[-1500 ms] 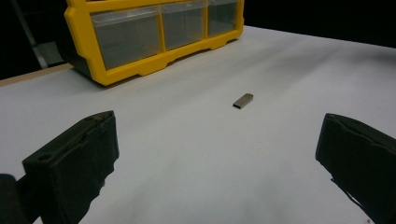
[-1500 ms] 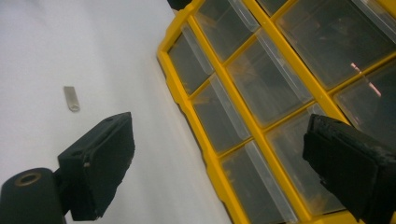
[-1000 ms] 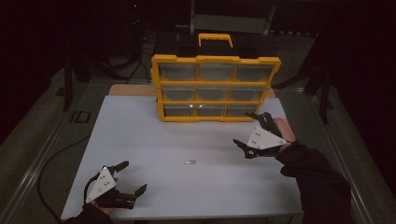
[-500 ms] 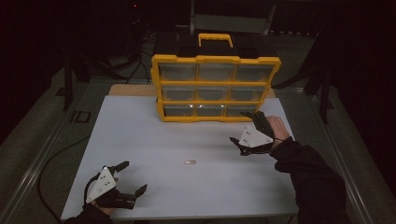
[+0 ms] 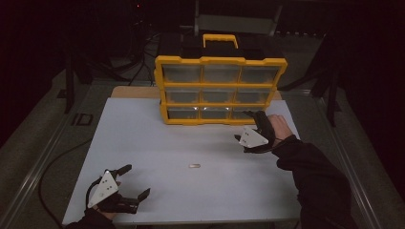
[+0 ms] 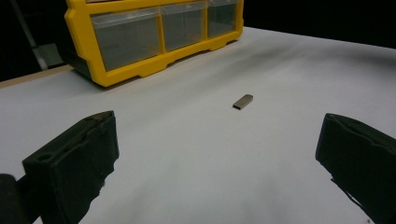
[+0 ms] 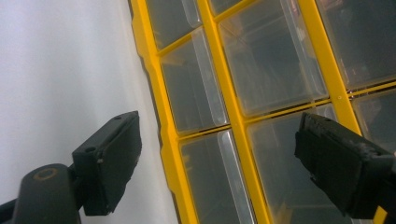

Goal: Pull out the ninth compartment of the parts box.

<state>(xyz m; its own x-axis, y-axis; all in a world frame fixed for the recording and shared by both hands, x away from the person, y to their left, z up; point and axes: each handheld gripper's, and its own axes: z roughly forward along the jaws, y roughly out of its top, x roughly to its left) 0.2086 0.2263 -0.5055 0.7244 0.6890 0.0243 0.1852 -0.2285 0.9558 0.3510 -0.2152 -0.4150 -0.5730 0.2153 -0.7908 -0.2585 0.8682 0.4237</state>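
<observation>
A yellow drawer cabinet (image 5: 219,90) with clear drawers and a black-and-yellow handle stands at the far side of the white table (image 5: 143,138). A small flat metal piece (image 5: 194,166) lies in the middle of the table. My right gripper (image 5: 242,126) is open, close to the cabinet's bottom right drawer. In the right gripper view, its open jaws (image 7: 219,144) frame the clear drawers (image 7: 271,60) from near. My left gripper (image 5: 137,180) rests open at the near left corner. In the left gripper view, the metal piece (image 6: 243,101) lies ahead between the wide jaws (image 6: 217,140), with the cabinet (image 6: 154,37) beyond.
The table's near edge runs just under the left gripper. Metal rails flank the table on both sides, and a cable (image 5: 52,167) trails along the floor at the left. Dark stands and cables sit behind the cabinet.
My right gripper has moved left and forward, closer to the cabinet's bottom right drawer. The left gripper and the metal piece have stayed put.
</observation>
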